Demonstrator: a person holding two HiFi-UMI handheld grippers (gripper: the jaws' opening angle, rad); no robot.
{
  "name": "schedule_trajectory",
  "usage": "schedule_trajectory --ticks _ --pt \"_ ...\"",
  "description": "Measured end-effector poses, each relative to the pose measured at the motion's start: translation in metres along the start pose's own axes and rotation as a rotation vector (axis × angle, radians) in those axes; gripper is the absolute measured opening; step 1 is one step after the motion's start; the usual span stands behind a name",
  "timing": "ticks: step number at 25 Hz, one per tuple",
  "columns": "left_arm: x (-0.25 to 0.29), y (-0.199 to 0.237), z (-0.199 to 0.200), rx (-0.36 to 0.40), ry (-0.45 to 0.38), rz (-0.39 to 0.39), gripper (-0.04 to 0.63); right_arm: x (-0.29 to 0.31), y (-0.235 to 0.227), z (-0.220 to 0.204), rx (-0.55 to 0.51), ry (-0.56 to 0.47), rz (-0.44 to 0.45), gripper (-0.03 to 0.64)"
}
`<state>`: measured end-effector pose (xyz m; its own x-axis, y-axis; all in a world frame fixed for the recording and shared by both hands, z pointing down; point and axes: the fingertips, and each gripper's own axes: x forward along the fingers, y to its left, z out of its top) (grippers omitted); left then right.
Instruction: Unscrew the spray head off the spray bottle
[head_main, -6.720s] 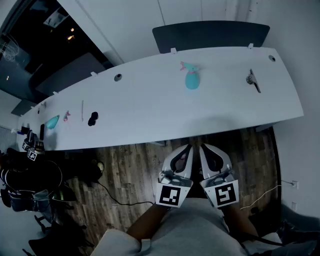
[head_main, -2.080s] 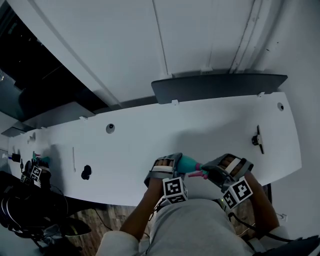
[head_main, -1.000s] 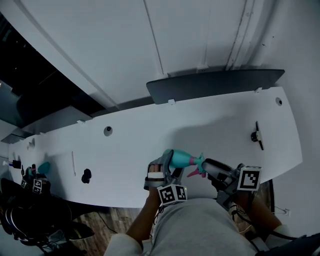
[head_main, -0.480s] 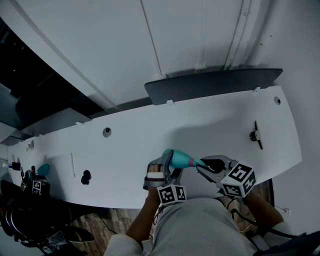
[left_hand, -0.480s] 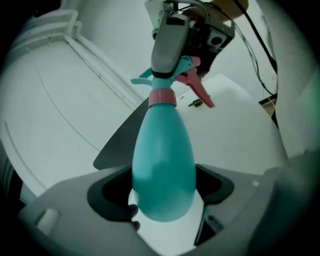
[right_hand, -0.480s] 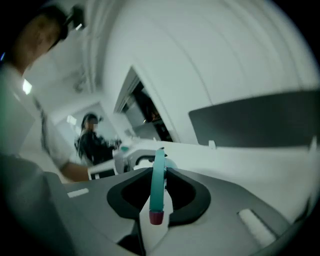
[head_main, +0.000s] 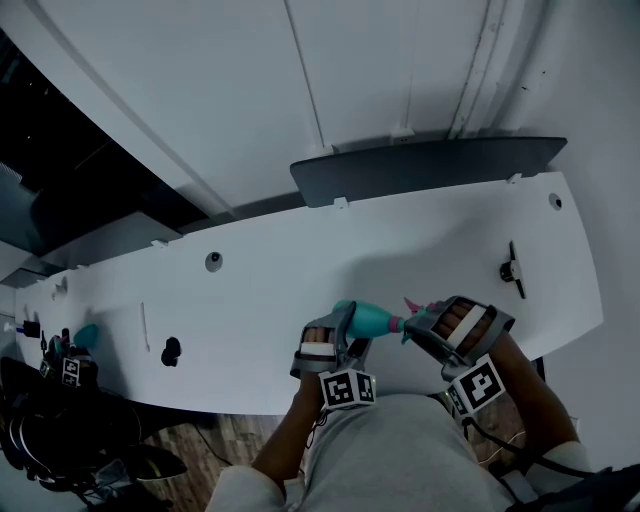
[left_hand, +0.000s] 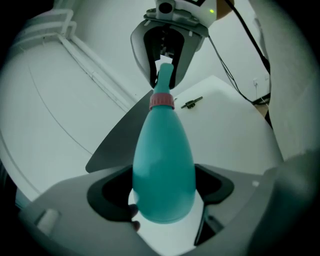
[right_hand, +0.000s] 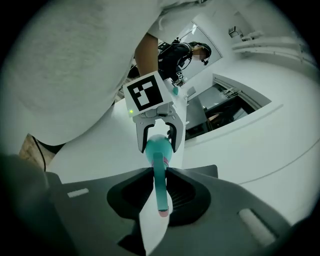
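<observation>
Your left gripper (head_main: 338, 330) is clamped on the fat base of the teal, pear-shaped plastic spray bottle (left_hand: 162, 160), one jaw pressing each side. Your right gripper (head_main: 428, 322) faces it. Its jaws have just been closing and now pinch the narrow teal spray head with the pink trigger (right_hand: 159, 180), just past the pink collar (left_hand: 161, 101).

You are holding the bottle roughly level between both grippers, over the near strip of the long white table (head_main: 300, 270), whose front edge runs close under your hands. Open white top lies beyond the bottle as far as the dark grey panel (head_main: 430, 165) along the far edge. A black clamp-like fitting (head_main: 512, 268) sits well apart on your right, near the table's end. A small black object (head_main: 171, 350) sits well apart on your left, near the front edge.
</observation>
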<state>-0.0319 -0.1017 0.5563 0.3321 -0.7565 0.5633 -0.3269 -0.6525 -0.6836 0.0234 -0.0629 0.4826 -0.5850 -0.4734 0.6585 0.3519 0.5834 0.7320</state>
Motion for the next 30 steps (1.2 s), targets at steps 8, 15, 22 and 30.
schedule_trajectory --ticks 8,15,22,30 --pt "-0.003 0.015 -0.013 -0.239 -0.002 0.049 0.376 -0.051 -0.063 0.008 0.902 -0.397 -0.225 0.222" --pt "-0.006 0.037 -0.015 -0.152 0.007 0.175 0.376 -0.031 -0.049 -0.022 2.407 -0.797 0.071 0.169" --pt "-0.008 0.036 -0.006 -0.029 0.003 0.235 0.376 0.004 -0.039 -0.024 2.644 -0.711 0.09 0.176" --pt "-0.007 0.036 -0.013 -0.053 0.014 0.232 0.376 0.008 -0.046 -0.012 2.423 -0.615 0.108 0.13"
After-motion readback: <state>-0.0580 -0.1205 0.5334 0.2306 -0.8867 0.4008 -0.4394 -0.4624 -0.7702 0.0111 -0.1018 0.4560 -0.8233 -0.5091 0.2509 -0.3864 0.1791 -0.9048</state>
